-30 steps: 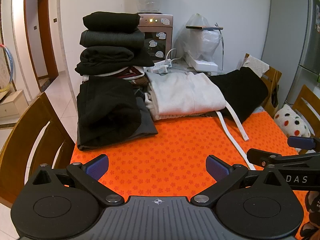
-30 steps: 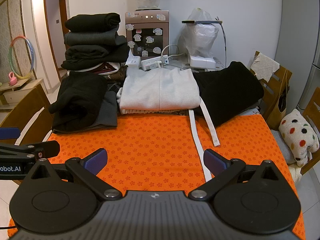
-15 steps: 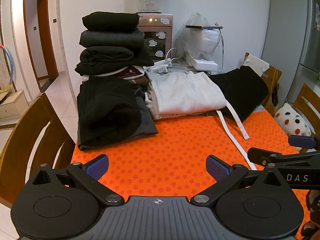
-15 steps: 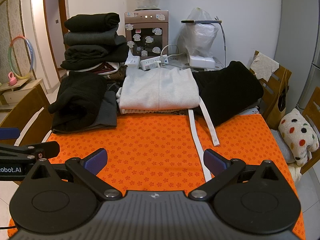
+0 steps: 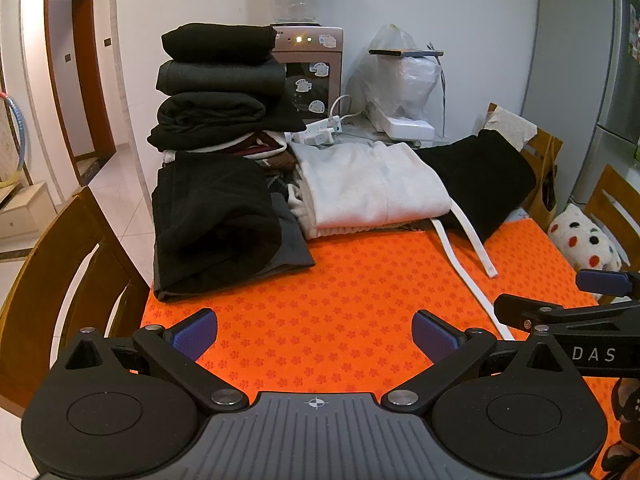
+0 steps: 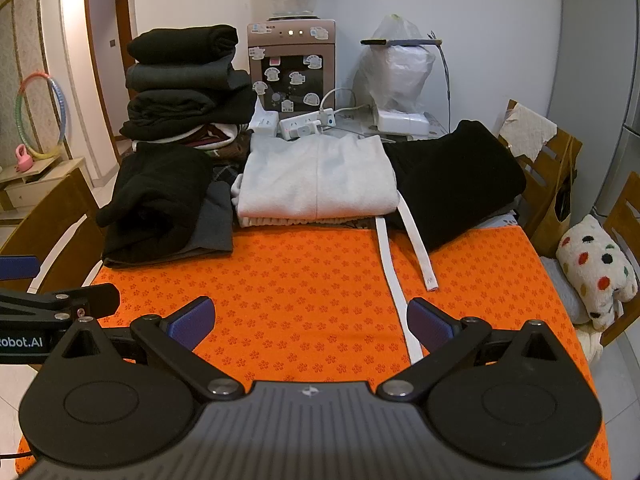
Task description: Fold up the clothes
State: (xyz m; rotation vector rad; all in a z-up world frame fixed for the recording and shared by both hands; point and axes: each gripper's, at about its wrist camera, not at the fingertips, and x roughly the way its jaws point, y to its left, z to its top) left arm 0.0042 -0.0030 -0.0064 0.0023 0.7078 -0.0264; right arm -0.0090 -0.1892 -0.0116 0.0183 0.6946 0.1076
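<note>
With both the left gripper (image 5: 314,334) and right gripper (image 6: 310,320) spread wide and empty over the bare near surface (image 6: 304,276), pulling the far white garment (image 6: 320,178) by its trailing belt (image 6: 394,292) could topple the black stack (image 6: 184,84).

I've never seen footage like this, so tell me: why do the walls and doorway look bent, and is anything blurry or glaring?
Left wrist view: the fisheye lens bows the doorway and darkens the corners; the left claw and orange mat look sharp. Right wrist view: the same bowing, with bright light spilling beside the doorway; the right claw is sharp.
</note>
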